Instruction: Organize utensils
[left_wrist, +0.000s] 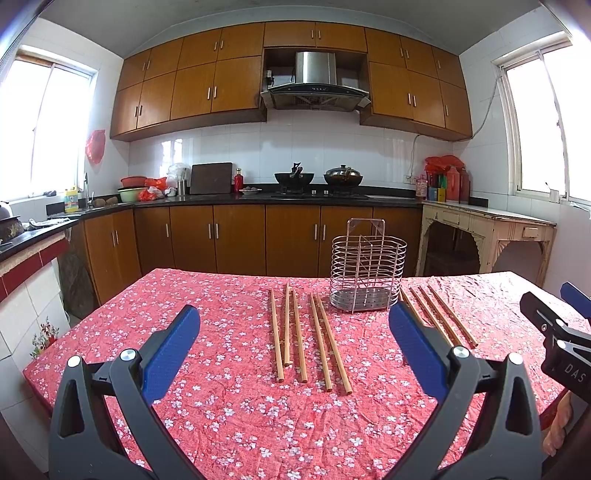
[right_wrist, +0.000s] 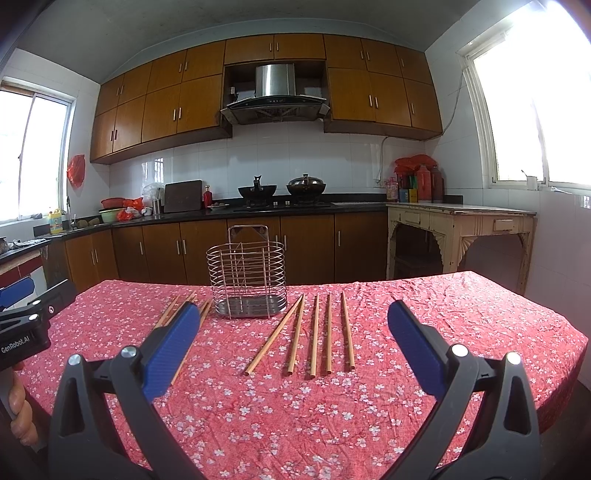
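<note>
A wire utensil basket (left_wrist: 367, 267) stands empty and upright on the red flowered tablecloth (left_wrist: 221, 413); it also shows in the right wrist view (right_wrist: 246, 273). Several wooden chopsticks (left_wrist: 308, 336) lie side by side left of the basket, in front of my left gripper (left_wrist: 293, 325), which is open and empty above the table. A second group of several chopsticks (right_wrist: 314, 332) lies right of the basket, in front of my right gripper (right_wrist: 293, 325), also open and empty. The right group shows partly behind my left finger pad (left_wrist: 439, 314). The left group is partly hidden in the right wrist view (right_wrist: 177, 310).
Kitchen cabinets and a black counter (left_wrist: 258, 197) with woks run behind the table. A cream side table (right_wrist: 461, 229) stands at the right wall. The tablecloth (right_wrist: 461, 332) covers the whole table, whose far edge lies just behind the basket.
</note>
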